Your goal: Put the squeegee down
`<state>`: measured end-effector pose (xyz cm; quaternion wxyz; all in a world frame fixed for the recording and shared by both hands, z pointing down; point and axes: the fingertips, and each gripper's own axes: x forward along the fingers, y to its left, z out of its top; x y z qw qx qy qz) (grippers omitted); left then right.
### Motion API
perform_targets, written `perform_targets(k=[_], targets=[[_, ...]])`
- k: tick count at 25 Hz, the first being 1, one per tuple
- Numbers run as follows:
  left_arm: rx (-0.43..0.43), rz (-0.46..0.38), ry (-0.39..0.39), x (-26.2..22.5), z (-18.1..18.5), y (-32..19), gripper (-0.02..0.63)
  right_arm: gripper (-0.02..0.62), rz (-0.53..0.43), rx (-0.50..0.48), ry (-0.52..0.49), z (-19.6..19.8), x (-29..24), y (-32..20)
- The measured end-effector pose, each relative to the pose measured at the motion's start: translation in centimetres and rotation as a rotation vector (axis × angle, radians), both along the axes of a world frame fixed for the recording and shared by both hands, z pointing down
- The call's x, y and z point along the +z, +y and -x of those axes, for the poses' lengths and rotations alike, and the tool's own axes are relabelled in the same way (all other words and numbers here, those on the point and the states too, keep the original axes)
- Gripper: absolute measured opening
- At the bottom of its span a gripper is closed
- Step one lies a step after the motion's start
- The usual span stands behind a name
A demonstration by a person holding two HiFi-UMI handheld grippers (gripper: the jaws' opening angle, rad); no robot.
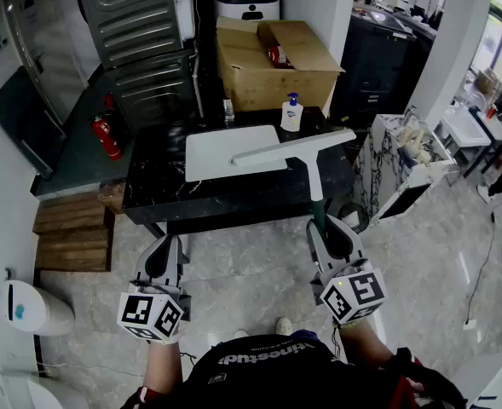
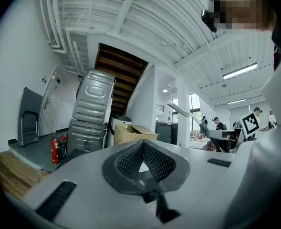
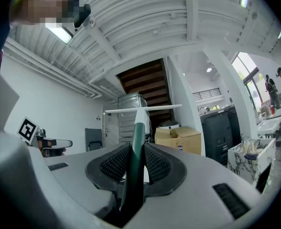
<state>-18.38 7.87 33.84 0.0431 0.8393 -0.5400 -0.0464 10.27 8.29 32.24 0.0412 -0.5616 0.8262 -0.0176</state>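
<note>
The lower end of the green handle is hidden inside the right tongs (image 1: 326, 227), whose ribbed black pads press on it from both sides. The squeegee (image 1: 295, 148) is of smooth plastic. Its long axis points away from us, and its straight white blade lies crosswise over the white board (image 1: 221, 156) on the black marbled worktop (image 1: 152, 190). We cannot tell if they touch. The left tongs (image 1: 162, 244) are closed and empty.

I see the table (image 1: 148, 190) mid-frame with a board (image 1: 221, 153) on it. The squeegee (image 1: 295, 149) is at the board's right, a bottle (image 1: 291, 113) above that, a box (image 1: 276, 62) behind, and an extinguisher (image 1: 106, 137) to the left.
</note>
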Motion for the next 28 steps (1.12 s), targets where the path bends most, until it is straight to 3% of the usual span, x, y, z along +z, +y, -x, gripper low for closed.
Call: perform_targets(k=[21,28], targets=[[0.043,-0.002,-0.01,0.5,-2.0,-1.4,0.012,0.114,0.028,-0.029,-0.026,-1.1,0.6,-0.9],[0.038,0.0,-0.016,0.6,-5.2,-2.3,0.012,0.114,0.039,-0.033,-0.017,-4.2,1.0,-1.5]])
